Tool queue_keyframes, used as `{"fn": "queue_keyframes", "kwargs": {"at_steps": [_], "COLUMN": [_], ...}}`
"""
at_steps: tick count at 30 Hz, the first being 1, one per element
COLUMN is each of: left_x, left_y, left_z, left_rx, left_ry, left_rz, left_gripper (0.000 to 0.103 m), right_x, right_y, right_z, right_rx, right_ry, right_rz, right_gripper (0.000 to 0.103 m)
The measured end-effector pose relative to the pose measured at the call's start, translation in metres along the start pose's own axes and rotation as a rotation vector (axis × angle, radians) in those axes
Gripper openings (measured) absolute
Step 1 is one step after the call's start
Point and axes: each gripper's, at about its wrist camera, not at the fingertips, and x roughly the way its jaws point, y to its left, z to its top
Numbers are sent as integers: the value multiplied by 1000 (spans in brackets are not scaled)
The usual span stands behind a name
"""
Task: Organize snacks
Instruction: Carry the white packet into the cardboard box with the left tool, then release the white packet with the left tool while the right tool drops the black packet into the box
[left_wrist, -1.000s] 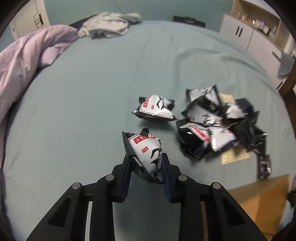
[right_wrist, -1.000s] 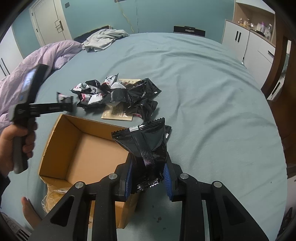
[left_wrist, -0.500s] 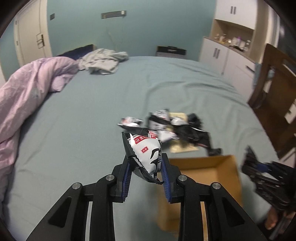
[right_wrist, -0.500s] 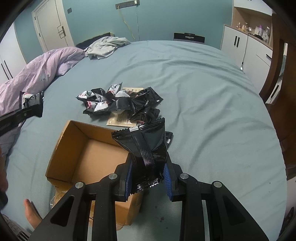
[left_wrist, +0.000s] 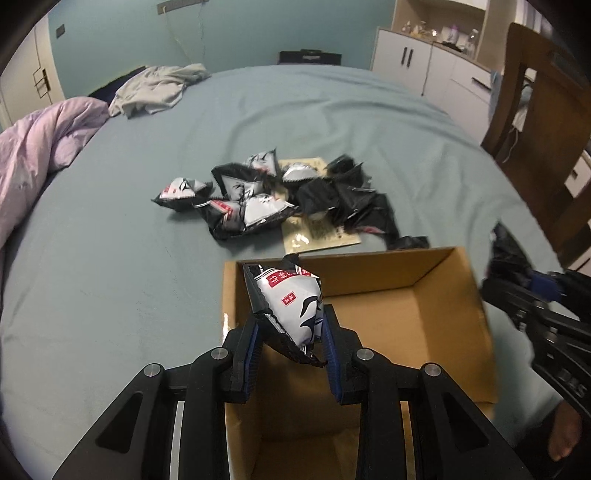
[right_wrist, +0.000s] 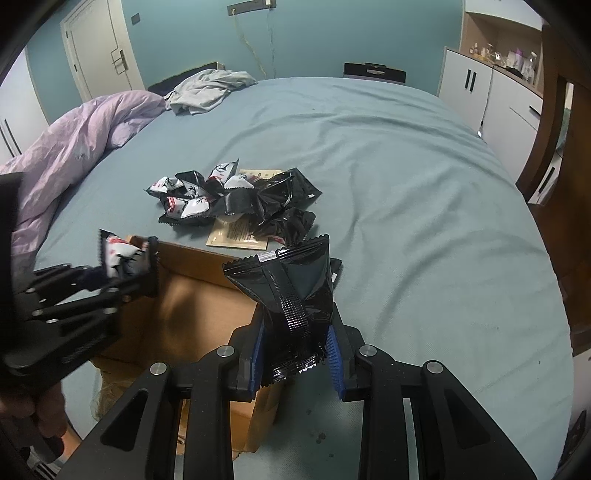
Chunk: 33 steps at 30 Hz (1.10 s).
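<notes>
The left gripper (left_wrist: 291, 343) pinches a white-and-black crinkled snack packet with red labels (left_wrist: 290, 299) by its lower end, the packet standing upright, long axis along the fingers, right over the near-left corner of the open brown cardboard box (left_wrist: 436, 258); a drop looks all that is wanted. The right gripper (right_wrist: 295, 354) is clamped on a glossy black foil snack packet (right_wrist: 291, 295), also upright, at the box's right wall, so it seems to need a small shift left. Beyond the box lies the heap of remaining black and white packets (right_wrist: 236, 199) on a tan paper sheet (right_wrist: 236, 234), on the blue-grey bedsheet (right_wrist: 406, 184). Nothing blocks the opening except each gripper crowding the other.
</notes>
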Motion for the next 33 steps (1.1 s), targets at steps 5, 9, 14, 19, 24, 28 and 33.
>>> {"fn": "queue_keyframes", "kwargs": {"at_steps": [5,9,14,19,24,28,33], "left_x": [6,1,-30,-68,-99,-98,-76], "left_y": [-6,0,7,13,35,48,52], "left_z": [0,-2,-3,-5,-19,-36,-41], "left_rx": [28,0,-18,44,14,-13,-16], "left_ry": [-6,-4,-72,-110,-97,-96,-37], "left_rz": [7,-32,-72,4,87,128,163], "left_gripper": [29,31,68,78,84,86,86], "right_x": [3,6,3,4,10,19,41], "right_y": [4,4,4,5,19,33,50], "right_z": [-3,-3,-1,2,7,9,11], "right_rx": [-29,-27,-23,-20,-53,-82,-115], "right_ry": [-4,9,2,-7,1,25,68], "right_rz": [3,6,22,34,76,129,156], "right_gripper": [27,27,27,27,27,27,27]}}
